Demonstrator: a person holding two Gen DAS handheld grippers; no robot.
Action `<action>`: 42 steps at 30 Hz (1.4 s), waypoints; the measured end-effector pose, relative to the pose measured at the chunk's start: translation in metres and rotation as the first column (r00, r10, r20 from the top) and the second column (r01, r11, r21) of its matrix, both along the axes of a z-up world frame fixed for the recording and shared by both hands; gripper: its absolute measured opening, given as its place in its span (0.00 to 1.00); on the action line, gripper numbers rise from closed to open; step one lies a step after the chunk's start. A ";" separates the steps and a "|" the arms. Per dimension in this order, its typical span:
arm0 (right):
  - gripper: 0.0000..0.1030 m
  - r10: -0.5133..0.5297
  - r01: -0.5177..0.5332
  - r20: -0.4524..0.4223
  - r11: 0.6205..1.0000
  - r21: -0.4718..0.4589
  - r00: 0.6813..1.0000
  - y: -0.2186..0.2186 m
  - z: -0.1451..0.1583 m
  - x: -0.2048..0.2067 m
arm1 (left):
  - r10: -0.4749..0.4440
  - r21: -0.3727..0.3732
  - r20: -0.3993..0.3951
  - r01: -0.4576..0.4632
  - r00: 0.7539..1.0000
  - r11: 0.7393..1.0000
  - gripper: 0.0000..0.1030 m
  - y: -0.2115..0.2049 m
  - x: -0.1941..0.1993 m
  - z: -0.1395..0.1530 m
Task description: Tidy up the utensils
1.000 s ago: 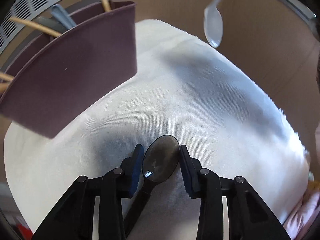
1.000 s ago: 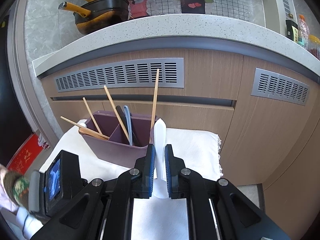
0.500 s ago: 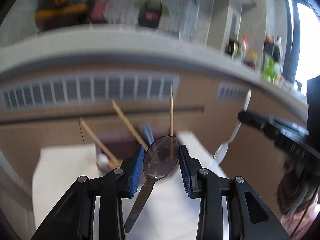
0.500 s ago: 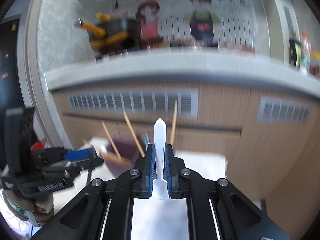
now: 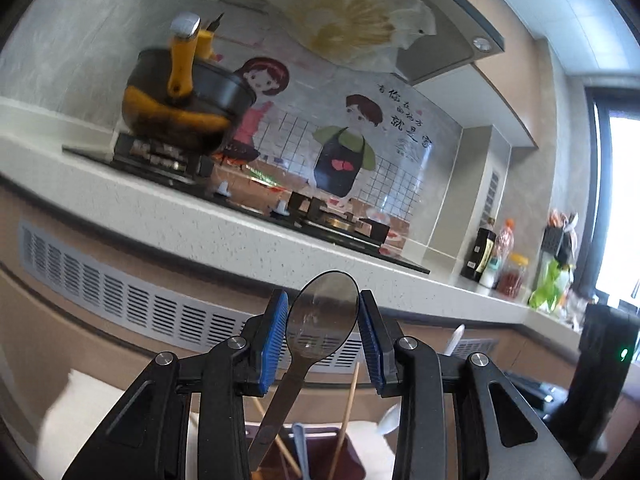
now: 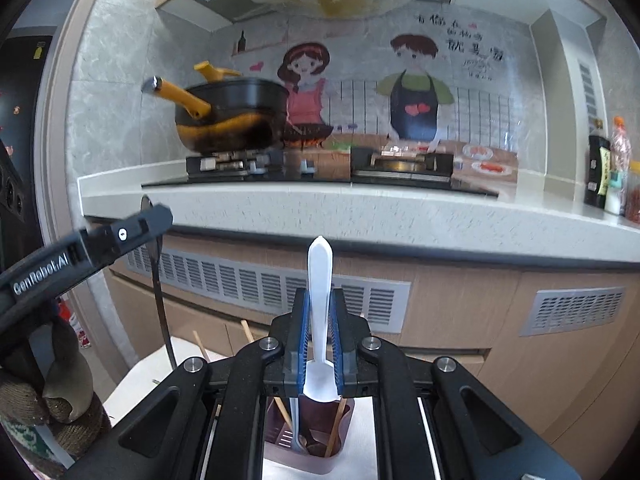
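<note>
My left gripper is shut on a dark metal spoon, bowl up between the blue pads, handle hanging down toward the purple utensil holder. My right gripper is shut on a white plastic spoon, handle pointing up, bowl low over the purple holder. The holder stands on a white cloth and holds wooden chopsticks and a light blue utensil. The left gripper and its dark spoon show at left in the right wrist view.
A white countertop with a black stove runs across behind. A black and yellow pot sits on the stove. Bottles stand at the right end. Wooden cabinet fronts with grey vents are below the counter.
Both grippers have tilted up and risen: the counter, stove and wall now fill the views, and the holder has dropped to the bottom edge. Both spoons stay gripped.
</note>
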State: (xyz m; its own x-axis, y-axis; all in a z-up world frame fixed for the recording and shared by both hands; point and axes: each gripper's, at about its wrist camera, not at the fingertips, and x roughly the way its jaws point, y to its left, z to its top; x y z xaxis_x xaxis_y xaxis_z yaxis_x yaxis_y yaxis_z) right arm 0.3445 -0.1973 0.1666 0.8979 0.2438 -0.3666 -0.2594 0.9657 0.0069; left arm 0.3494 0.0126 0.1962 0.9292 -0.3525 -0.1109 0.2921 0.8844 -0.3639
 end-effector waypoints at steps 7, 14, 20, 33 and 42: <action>0.10 0.001 0.000 -0.074 1.000 0.011 0.997 -0.002 -0.037 0.026 | -0.005 -0.008 -0.088 0.004 0.996 1.000 0.36 -0.012 0.033 -0.041; 0.10 0.028 -0.025 -0.167 0.999 0.023 0.986 0.002 -0.074 0.042 | -0.015 0.008 -0.166 0.017 0.986 1.000 0.36 -0.017 0.055 -0.075; 0.10 0.059 -0.055 -0.270 0.998 0.026 0.961 0.010 -0.114 0.049 | -0.028 0.013 -0.263 0.033 0.964 0.999 0.36 -0.015 0.061 -0.114; 0.55 0.061 -0.065 -0.343 0.998 -0.001 0.937 0.017 -0.136 0.026 | -0.044 -0.025 -0.305 0.039 0.951 0.999 0.67 0.002 0.021 -0.126; 0.88 0.001 0.016 -0.281 0.998 0.057 0.960 -0.007 -0.109 -0.065 | 0.082 0.108 -0.350 -0.047 0.933 0.993 1.00 0.025 -0.067 -0.117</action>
State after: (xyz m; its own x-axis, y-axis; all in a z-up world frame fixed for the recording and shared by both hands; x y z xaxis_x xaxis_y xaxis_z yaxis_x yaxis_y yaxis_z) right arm 0.2793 -0.2040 0.0573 0.7628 0.2656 -0.5896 -0.2316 0.9635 0.1345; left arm 0.2826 0.0376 0.0788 0.8441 -0.2644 -0.4665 0.1011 0.9328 -0.3458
